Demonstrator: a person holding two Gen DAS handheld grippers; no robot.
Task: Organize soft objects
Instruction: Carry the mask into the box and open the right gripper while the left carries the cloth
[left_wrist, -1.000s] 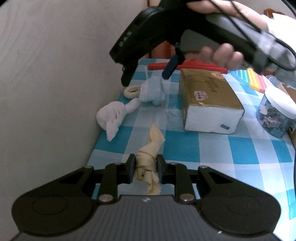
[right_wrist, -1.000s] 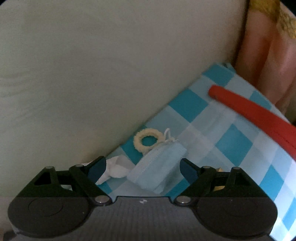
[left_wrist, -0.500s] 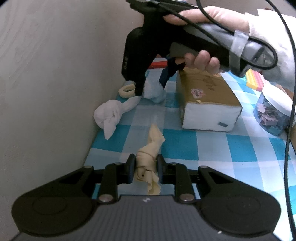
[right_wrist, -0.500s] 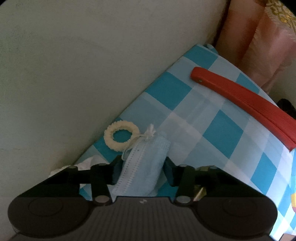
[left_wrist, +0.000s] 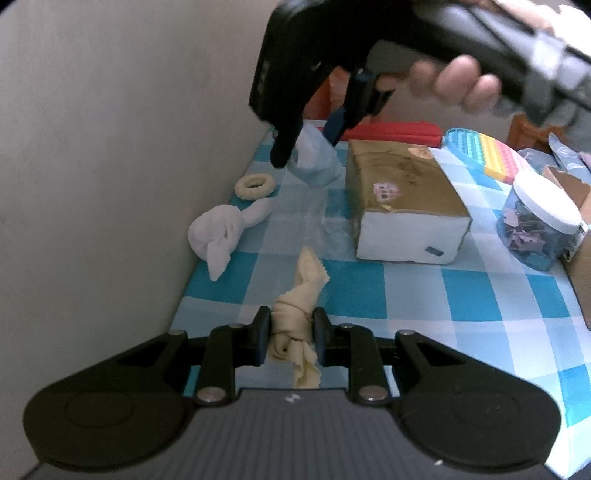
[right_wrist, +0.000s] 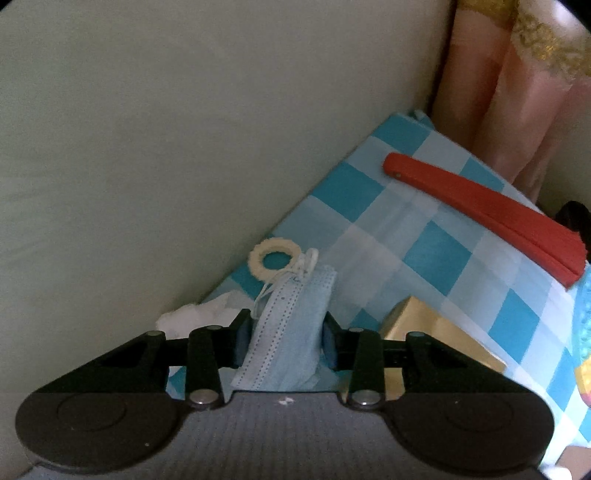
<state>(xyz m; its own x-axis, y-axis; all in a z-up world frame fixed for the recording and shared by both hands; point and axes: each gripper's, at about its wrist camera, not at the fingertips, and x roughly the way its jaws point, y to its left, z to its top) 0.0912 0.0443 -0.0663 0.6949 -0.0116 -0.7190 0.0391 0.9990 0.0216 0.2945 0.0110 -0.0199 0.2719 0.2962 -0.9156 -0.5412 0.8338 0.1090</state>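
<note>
Okay, my left gripper (left_wrist: 289, 334) is clamped tight on the knotted yellow cloth (left_wrist: 295, 325), low at six o'clock in the left wrist view, with the cloth's loose tail running up onto the blue checked tablecloth (left_wrist: 461, 295). Up at twelve o'clock I can see my right gripper (left_wrist: 306, 147) reaching down, a hand (left_wrist: 454, 85) wrapped round its handle.

On the right wrist view, the right gripper (right_wrist: 288, 339) has its jaws closing in, and the folded blue face mask (right_wrist: 291, 325) sits squeezed between the pads, its ear loops bunched at the top. At eleven o'clock from the mask lies the cream scrunchie (right_wrist: 273, 258), ring flat on the cloth, and I cannot tell whether the loops touch it. At nine o'clock, by the wall, peeks the white knotted cloth (right_wrist: 199, 314); in the left view the same white knotted cloth (left_wrist: 221, 236) lies at ten o'clock beside the scrunchie (left_wrist: 255, 186).

Containers now: a clear jar (left_wrist: 535, 229) with a white lid stands at three o'clock, filled with small pale purple and blue bits; what they are I cannot make out. A gold tissue pack (left_wrist: 402, 199) sits centre-right, closed, white end facing me. Behind it lie a red folded fan (left_wrist: 391, 131) and a rainbow bubble pad (left_wrist: 484, 155).
</note>
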